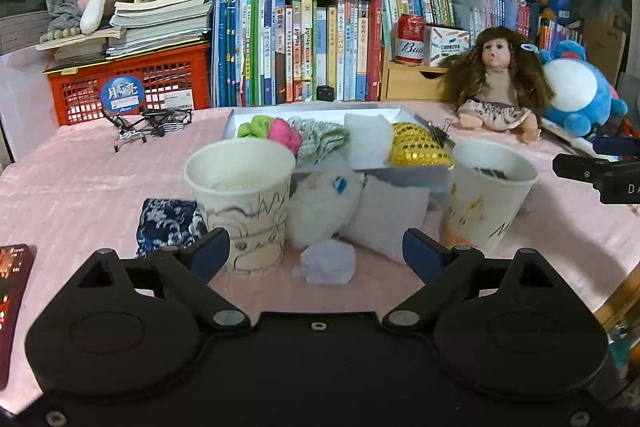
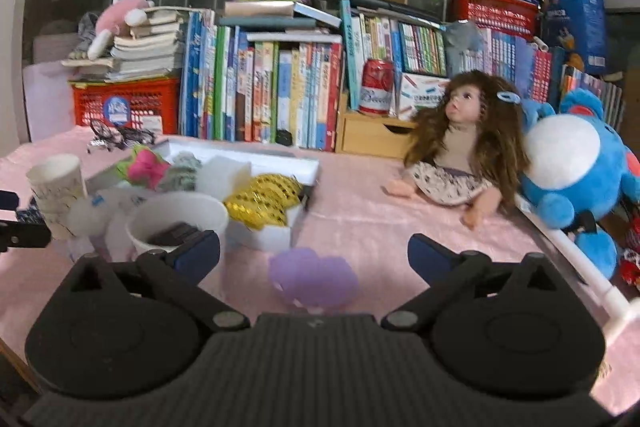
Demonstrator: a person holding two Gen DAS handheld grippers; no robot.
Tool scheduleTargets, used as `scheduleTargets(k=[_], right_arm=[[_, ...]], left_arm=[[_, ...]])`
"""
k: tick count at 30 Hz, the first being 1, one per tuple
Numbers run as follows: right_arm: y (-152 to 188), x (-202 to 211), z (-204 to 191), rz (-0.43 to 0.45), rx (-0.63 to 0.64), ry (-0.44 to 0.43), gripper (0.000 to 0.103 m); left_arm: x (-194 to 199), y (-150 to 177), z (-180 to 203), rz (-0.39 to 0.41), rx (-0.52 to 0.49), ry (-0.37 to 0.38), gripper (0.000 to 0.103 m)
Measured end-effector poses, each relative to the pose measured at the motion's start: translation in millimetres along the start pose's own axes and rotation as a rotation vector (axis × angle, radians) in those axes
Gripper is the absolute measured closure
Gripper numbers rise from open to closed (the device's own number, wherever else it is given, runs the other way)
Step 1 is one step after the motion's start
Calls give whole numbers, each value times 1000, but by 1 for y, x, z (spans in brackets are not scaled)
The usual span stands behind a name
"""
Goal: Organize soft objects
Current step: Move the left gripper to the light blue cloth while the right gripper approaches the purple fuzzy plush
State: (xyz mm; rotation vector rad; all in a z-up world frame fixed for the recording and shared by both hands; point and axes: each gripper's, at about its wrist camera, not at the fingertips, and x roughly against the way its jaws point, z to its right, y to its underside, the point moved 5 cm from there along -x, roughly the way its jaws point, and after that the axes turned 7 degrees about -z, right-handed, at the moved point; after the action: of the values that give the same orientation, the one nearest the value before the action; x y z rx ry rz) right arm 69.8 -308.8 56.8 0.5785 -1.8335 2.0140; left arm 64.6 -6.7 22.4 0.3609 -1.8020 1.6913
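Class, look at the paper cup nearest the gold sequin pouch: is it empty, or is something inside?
Not empty. The paper cup stands upright with dark objects inside; what they are is unclear.

your left tool [image 1: 316, 250] tilts downward with its blue-padded fingers [image 1: 212, 251] spread wide, nothing between them. your right tool [image 2: 314, 254] is angled the same way, jaws fully apart and empty, and its black tip shows at the left view's edge.
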Motion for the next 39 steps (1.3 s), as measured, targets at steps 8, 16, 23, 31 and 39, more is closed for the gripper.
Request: scheduleTargets(k=[8,16,23,31,39], right_arm=[[23,-12,4,-30,-10,11,6],[26,-18,4,-37,4,13,12],[30,-27,2,-58,18,14,14],[31,-40,10,-102,-37,-15,17],[30,-52,18,-153,-97,-49,24]], left_arm=[[-7,20,0,-1,33,-23,10],[-14,34,-1,13,95,-29,11],[-20,39,0,18,120,-29,19],[-31,43,5,-5,145,-12,37],[-39,39,7,-17,193,5,47]])
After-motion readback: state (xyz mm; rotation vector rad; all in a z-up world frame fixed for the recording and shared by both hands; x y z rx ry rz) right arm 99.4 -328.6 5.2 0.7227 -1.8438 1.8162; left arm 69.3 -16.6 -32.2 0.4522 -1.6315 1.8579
